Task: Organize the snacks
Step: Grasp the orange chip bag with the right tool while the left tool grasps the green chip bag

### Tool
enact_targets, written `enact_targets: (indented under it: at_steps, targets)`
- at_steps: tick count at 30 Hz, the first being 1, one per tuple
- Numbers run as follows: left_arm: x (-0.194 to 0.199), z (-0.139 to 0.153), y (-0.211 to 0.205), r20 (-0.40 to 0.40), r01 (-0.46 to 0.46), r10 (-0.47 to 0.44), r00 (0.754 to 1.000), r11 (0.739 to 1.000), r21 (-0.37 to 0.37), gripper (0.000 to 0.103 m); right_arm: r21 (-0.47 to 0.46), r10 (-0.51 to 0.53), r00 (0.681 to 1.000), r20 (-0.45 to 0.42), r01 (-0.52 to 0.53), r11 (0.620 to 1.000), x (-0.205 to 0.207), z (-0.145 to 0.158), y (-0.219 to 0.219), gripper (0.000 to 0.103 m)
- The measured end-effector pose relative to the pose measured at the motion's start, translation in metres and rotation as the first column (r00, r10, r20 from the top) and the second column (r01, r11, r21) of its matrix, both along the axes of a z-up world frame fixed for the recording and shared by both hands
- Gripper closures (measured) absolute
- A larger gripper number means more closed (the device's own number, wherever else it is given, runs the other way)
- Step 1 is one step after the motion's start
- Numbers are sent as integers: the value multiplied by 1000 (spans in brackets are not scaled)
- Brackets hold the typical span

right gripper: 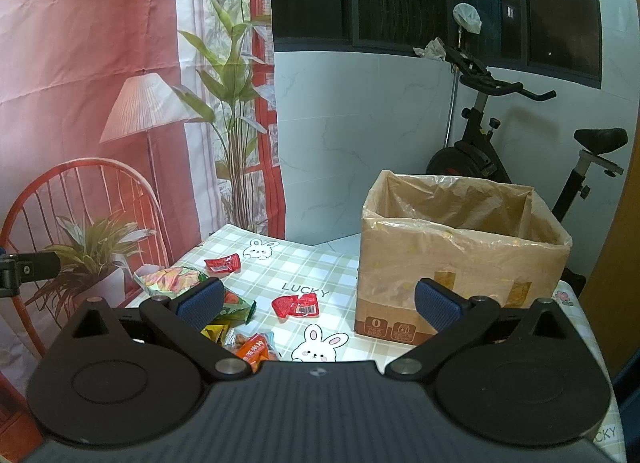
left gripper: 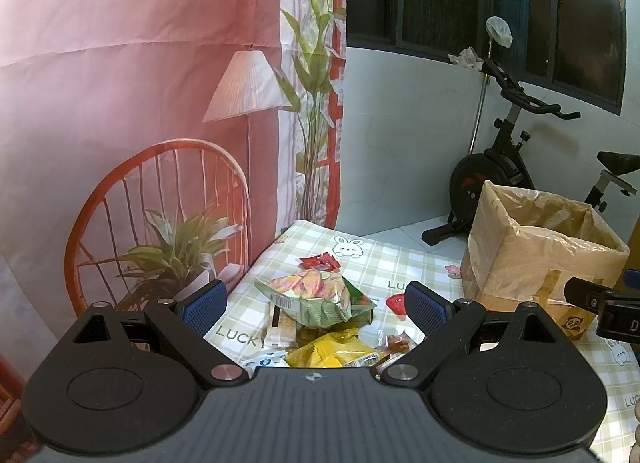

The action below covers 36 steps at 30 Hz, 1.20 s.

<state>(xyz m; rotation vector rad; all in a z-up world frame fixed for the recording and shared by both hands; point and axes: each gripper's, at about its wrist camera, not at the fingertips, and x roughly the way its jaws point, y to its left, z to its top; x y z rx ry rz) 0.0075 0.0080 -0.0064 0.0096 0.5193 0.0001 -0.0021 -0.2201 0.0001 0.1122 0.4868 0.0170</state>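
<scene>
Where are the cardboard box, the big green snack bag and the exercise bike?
cardboard box [right gripper: 460, 259]: right wrist view, on its front wall.
green snack bag [left gripper: 316, 297]: left wrist view, on the middle of the bag's face.
exercise bike [right gripper: 472, 161]: right wrist view, on the black flywheel housing.

Left of the cardboard box [right gripper: 460, 263] you have bare tablecloth [right gripper: 304, 263], then the snack pile [left gripper: 320, 319] blocks passage.

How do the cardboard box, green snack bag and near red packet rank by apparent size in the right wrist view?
1. cardboard box, by far.
2. green snack bag, partly hidden by the right gripper.
3. near red packet.
</scene>
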Motion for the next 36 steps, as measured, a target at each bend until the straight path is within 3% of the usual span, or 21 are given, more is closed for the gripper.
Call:
enact_targets:
  at_steps: [13, 17, 22, 28, 36]
  targets:
    - [14, -22, 34, -8, -39, 38, 999, 994, -100, 6, 45, 19, 1000, -15, -19, 999, 8, -15, -2, 0]
    - [17, -42, 38, -16, -31, 29, 999, 990, -135, 7, 21, 53, 999, -10, -53, 998, 10, -31, 3, 0]
    - [22, -81, 38, -101, -51, 34, 994, 984, -171, 8, -61, 151, 988, -40, -153, 986, 21, -63, 17, 0]
    - [37, -115, 47, -203, -98, 52, 978, 970, -224, 9, -224, 304, 947, -107, -321, 920, 32, -109, 45, 0]
    - [47, -137, 44, -248, -104, 51, 967, 974, -204, 10, -292, 416, 890, -189, -455, 841, 47, -165, 64, 0]
